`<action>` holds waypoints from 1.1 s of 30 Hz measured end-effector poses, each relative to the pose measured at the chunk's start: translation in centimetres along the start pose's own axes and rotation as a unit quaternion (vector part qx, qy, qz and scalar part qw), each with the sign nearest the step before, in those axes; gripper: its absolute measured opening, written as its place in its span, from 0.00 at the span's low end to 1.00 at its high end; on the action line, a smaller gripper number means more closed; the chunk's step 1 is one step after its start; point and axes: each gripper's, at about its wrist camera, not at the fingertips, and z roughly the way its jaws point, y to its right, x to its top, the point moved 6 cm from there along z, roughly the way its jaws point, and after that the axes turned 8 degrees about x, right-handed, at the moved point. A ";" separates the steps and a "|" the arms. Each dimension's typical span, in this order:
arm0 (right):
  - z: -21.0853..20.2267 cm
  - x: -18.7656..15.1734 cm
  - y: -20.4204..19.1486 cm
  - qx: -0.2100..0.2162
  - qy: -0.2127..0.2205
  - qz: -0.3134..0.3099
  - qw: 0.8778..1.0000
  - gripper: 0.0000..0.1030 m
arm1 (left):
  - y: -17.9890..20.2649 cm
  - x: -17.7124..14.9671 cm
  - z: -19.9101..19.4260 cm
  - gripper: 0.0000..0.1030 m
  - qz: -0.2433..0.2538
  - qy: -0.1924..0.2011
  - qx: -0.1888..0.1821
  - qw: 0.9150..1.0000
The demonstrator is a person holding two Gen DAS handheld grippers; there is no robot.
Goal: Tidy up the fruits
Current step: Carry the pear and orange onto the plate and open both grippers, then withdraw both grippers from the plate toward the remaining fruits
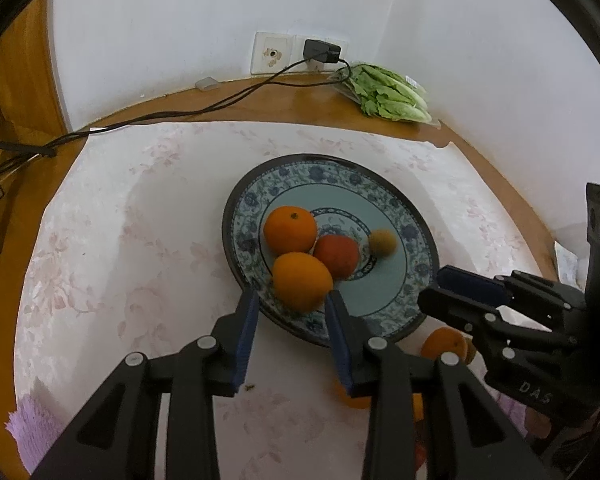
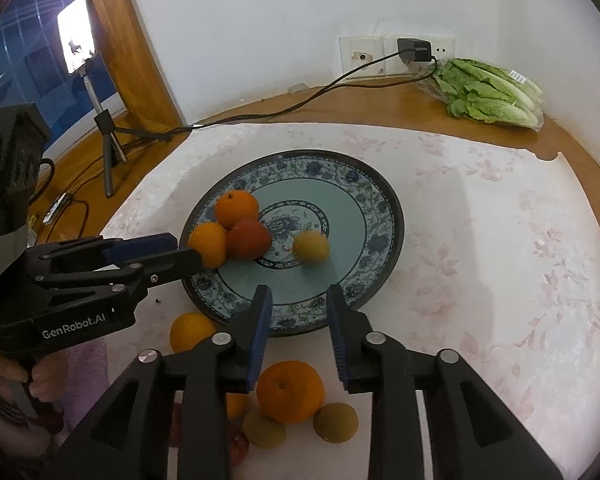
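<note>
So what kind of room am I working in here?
Most likely a home, perhaps a dining corner: a wooden table under a floral cloth, a patterned plate of fruit, bagged lettuce by a wall socket, and a phone on a tripod recording.

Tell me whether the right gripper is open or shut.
Open. In the right wrist view the right gripper has its fingers spread with plate showing between them, and nothing is held.
</note>
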 end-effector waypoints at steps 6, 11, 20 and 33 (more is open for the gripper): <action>-1.0 -0.2 0.0 -0.003 0.006 0.002 1.000 0.31 | 0.1 -0.2 -1.0 0.39 -0.005 0.003 0.000 1.000; -2.1 -0.5 -0.1 -0.006 0.014 0.003 1.000 0.31 | 0.3 -0.5 -1.8 0.40 -0.008 0.003 -0.001 1.000; -4.7 -1.7 -0.3 -0.013 0.025 0.006 1.000 0.32 | 1.5 -1.8 -2.6 0.41 -0.013 -0.008 -0.013 1.000; -5.6 -3.5 0.6 0.000 0.030 0.029 0.999 0.32 | 3.4 -3.4 -2.0 0.42 -0.008 -0.036 -0.015 0.999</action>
